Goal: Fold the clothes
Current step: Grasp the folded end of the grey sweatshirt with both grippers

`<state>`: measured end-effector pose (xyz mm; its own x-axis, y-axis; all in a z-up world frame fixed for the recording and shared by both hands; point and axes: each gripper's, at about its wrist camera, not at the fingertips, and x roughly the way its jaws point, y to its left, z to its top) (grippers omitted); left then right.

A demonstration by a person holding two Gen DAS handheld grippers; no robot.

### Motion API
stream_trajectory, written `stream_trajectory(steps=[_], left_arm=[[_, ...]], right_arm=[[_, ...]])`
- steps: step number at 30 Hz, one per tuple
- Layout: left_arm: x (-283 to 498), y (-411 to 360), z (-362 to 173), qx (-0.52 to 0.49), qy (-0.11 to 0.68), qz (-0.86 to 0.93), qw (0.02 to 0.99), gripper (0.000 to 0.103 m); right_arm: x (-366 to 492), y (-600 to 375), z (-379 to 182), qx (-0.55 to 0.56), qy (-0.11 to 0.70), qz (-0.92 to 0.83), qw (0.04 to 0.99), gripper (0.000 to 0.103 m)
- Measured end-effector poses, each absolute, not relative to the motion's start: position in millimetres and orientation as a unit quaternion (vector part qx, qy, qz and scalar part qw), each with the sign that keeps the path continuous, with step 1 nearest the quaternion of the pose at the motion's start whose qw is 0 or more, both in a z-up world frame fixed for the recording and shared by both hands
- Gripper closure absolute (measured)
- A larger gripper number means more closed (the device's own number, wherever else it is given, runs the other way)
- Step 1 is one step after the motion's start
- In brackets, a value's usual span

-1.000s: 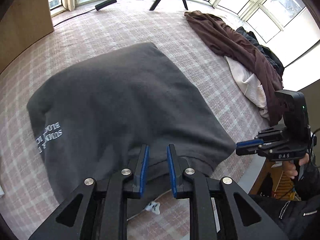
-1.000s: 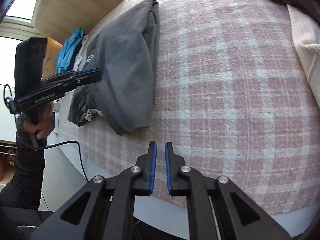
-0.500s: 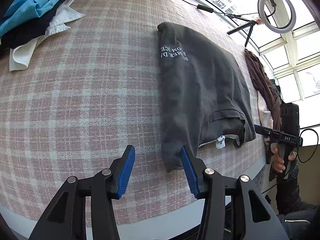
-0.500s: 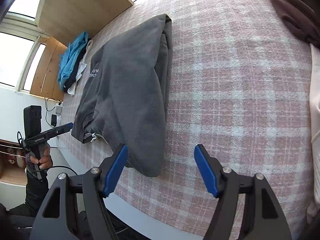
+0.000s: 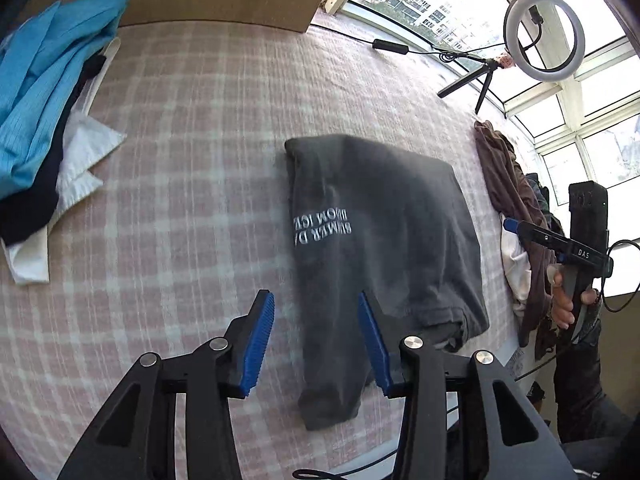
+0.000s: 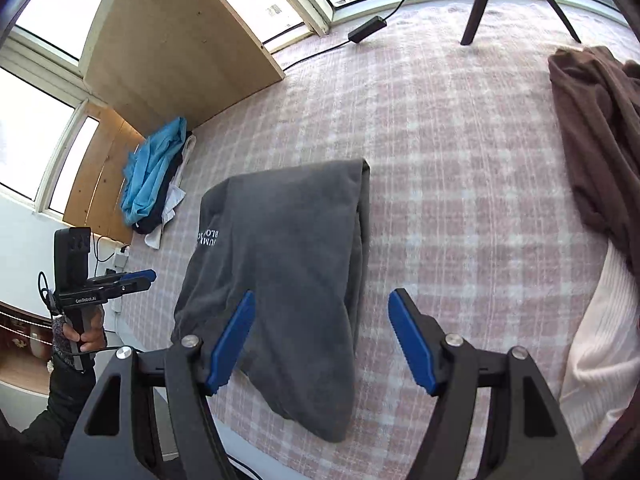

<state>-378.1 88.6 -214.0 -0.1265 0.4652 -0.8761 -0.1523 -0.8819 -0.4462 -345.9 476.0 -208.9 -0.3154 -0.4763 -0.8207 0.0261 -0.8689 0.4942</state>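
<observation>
A dark grey shirt with white lettering lies folded on the pink plaid surface; it also shows in the right wrist view. My left gripper is open and empty, held above the shirt's near left edge. My right gripper is open and empty, above the shirt's near right corner. Each gripper shows from the other side: the right one in the left wrist view and the left one in the right wrist view, both off the edge of the surface.
A pile of blue, dark and white clothes lies at the far left by a wooden panel. A brown garment over a white one lies at the right. A ring light on a tripod stands at the back.
Both grippers opened from shut and pulled back from the shirt. The views swung so the whole folded shirt now shows between each pair of fingers.
</observation>
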Motion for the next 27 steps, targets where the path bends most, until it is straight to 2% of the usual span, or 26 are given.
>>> stream_trajectory(steps=[6,12,14,16,18,21,23,24,27], left_arm=[[-453,99,-256,-0.654,-0.171,0.701,0.228,0.062],[-472,100,-272,-0.657,-0.183,0.692,0.237,0.064],[-475,101,-268,-0.647,-0.184,0.696,0.250,0.064],[-479,105,-262,-0.639,-0.176,0.701,0.264,0.064],[-488,107,-267,-0.643,-0.180,0.694,0.269,0.064],[-498,109,-276,-0.648,-0.193,0.684,0.274,0.065],[-498,107,-277,-0.645,-0.197,0.685,0.274,0.071],[-495,105,-275,-0.642,-0.199,0.687,0.275,0.079],[-487,100,-267,-0.633,-0.204,0.690,0.286,0.082]], right_arm=[[-414,470,-235,0.595,-0.235,-0.750,0.166,0.035],[-433,462,-266,0.618,-0.237,-0.733,0.155,0.035],[-433,458,-261,0.608,-0.236,-0.740,0.164,0.041],[-433,453,-256,0.602,-0.232,-0.744,0.175,0.054],[-436,451,-258,0.604,-0.230,-0.742,0.179,0.058],[-443,451,-269,0.613,-0.235,-0.734,0.175,0.058],[-447,451,-275,0.619,-0.238,-0.728,0.171,0.058],[-446,453,-276,0.618,-0.240,-0.729,0.171,0.061],[-441,460,-271,0.612,-0.249,-0.729,0.181,0.064]])
